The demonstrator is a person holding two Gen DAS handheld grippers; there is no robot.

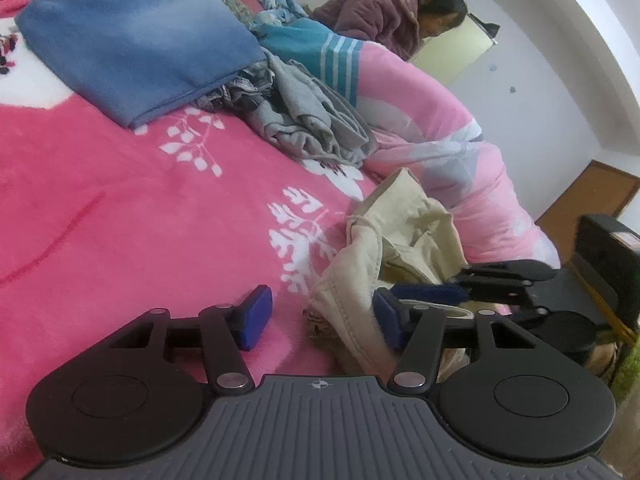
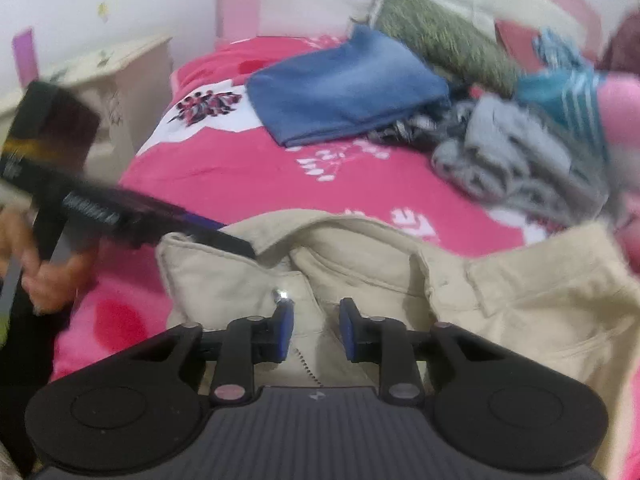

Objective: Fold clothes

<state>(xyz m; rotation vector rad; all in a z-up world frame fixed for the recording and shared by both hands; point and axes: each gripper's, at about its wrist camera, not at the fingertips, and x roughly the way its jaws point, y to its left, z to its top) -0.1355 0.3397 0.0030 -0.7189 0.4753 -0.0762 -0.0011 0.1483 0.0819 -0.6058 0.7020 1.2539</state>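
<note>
Beige trousers (image 2: pixel 400 280) lie crumpled on the pink floral blanket (image 2: pixel 224 168), waistband, button and zip facing up. My right gripper (image 2: pixel 317 328) hovers just above the fly, its blue pads apart and nothing pinched between them. In the left wrist view the trousers (image 1: pixel 400 232) bunch up against the right-hand pad of my left gripper (image 1: pixel 320 318), whose jaws stand wide and do not clamp the cloth. The right gripper (image 1: pixel 420 294) shows there too, low over the same cloth. The left gripper (image 2: pixel 224 236), blurred, reaches the waistband's left corner.
A folded blue garment (image 1: pixel 132 44), a grey crumpled garment (image 1: pixel 312 120) and a teal striped one (image 1: pixel 320 52) lie farther up the bed. A pink quilt (image 1: pixel 440 128) runs along the right side. A person in a purple jacket (image 1: pixel 384 12) sits beyond it. A cream nightstand (image 2: pixel 100 76) stands left.
</note>
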